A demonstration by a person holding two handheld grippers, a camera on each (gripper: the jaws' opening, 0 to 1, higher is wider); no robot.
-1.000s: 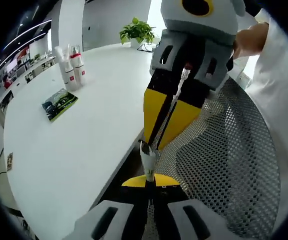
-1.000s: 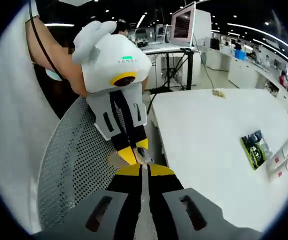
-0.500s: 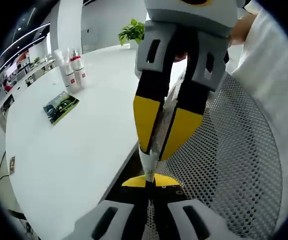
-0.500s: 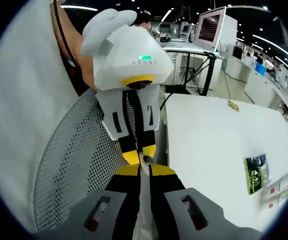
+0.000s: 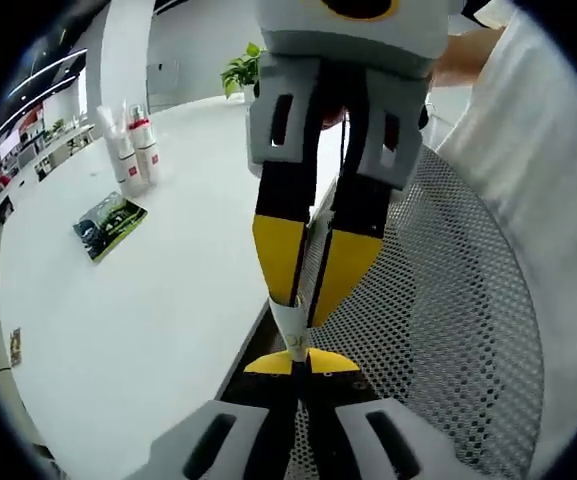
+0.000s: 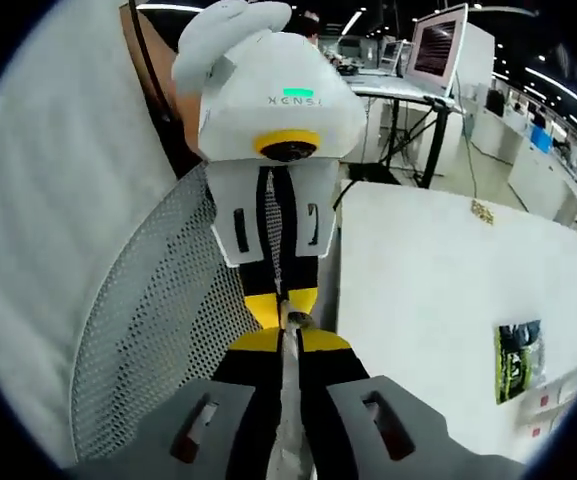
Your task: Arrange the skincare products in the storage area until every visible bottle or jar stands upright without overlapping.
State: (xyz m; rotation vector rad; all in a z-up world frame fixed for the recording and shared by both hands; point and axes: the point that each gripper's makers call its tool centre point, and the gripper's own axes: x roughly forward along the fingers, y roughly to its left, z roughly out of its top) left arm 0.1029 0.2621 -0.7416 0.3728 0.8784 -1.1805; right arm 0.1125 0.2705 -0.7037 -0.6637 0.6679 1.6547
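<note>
Both grippers meet nose to nose over a mesh chair back, at the near edge of the white table. The left gripper has its jaws closed narrow on the end of a slim white tube. The tube's long axis runs along the jaws, pointing straight into the right gripper, whose jaws also pinch it. Far left on the table stand white bottles with red labels, upright, beside a green leaflet. A potted plant sits at the far edge.
</note>
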